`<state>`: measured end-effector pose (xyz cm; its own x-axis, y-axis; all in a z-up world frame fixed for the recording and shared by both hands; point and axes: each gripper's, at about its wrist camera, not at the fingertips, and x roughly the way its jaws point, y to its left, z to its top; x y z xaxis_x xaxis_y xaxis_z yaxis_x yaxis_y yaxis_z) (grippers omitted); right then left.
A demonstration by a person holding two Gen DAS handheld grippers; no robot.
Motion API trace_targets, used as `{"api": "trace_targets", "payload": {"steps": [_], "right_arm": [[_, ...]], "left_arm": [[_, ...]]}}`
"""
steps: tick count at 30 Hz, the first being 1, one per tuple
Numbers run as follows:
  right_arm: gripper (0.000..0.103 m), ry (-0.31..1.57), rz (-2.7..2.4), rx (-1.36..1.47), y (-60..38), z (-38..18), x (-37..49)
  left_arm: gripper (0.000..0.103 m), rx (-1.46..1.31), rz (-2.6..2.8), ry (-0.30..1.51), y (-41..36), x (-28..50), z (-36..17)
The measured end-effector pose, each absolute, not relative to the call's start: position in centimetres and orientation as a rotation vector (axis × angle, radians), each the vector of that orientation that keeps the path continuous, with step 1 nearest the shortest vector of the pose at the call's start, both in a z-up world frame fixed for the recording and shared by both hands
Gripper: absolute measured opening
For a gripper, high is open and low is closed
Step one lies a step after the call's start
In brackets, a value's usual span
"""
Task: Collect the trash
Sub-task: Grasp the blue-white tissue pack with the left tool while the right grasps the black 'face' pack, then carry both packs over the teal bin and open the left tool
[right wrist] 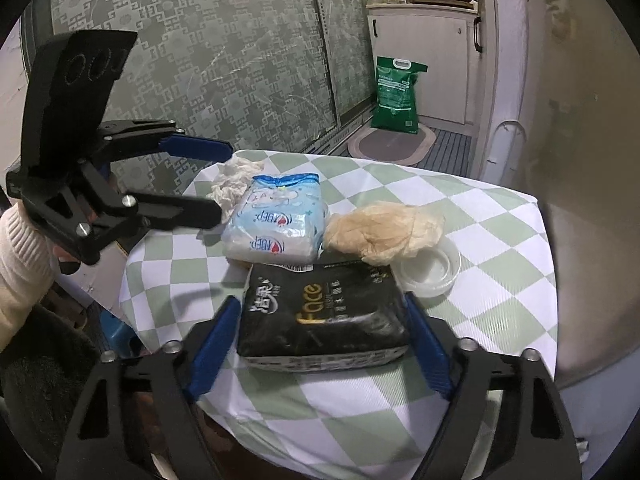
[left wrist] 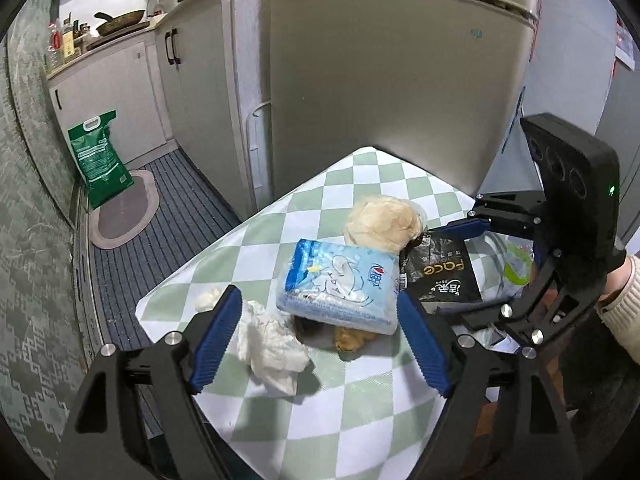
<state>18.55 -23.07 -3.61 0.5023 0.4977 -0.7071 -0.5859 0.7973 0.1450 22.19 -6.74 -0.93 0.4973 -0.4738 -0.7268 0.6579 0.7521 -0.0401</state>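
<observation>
Right gripper [right wrist: 320, 344] straddling black pack [right wrist: 322, 320], grip unconfirmed; left gripper [left wrist: 316, 340] open, empty; risk: slick wrapper slipping out.

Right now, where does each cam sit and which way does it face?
Left wrist: on the left gripper, angled down at the blue tissue pack and crumpled tissue; fridge behind; right gripper and a sleeve show.
Right wrist: on the right gripper, straddling the black Face pack; left gripper shows.
Shared: both packs, checked tablecloth, green bag.
</observation>
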Motion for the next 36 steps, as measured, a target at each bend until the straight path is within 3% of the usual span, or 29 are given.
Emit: {"api": "trace_targets", "payload": {"steps": [5, 7, 20, 27, 36], "right_arm": [[0.071, 0.821, 0.669, -0.116, -23.6, -3.1, 17.9], [0.071, 0.816, 0.67, -0.096, -24.4, -2.6, 17.5], [0.071, 0.757, 0.685, 0.033, -28.6, -0.3, 16.5], [0.071, 0.747, 0.69, 0.023, -28.3, 0.2, 16.3], [0.071, 0.715, 0.704, 0.009, -26.5, 1.9, 15.7]], "left_arm": [[0.084, 0.279, -0.725, 0.803, -7.7, 22.4, -1.6], [0.091, 0.297, -0.717, 0.804, -8.1, 22.4, -1.8], [0.092, 0.313, -0.732, 0.831, -10.1, 23.5, -3.4], [0.076, 0.313, -0.731, 0.816, -10.6, 23.3, -3.5], [0.073, 0.155, -0.662, 0.721, -7.7, 21.7, 0.3]]}}
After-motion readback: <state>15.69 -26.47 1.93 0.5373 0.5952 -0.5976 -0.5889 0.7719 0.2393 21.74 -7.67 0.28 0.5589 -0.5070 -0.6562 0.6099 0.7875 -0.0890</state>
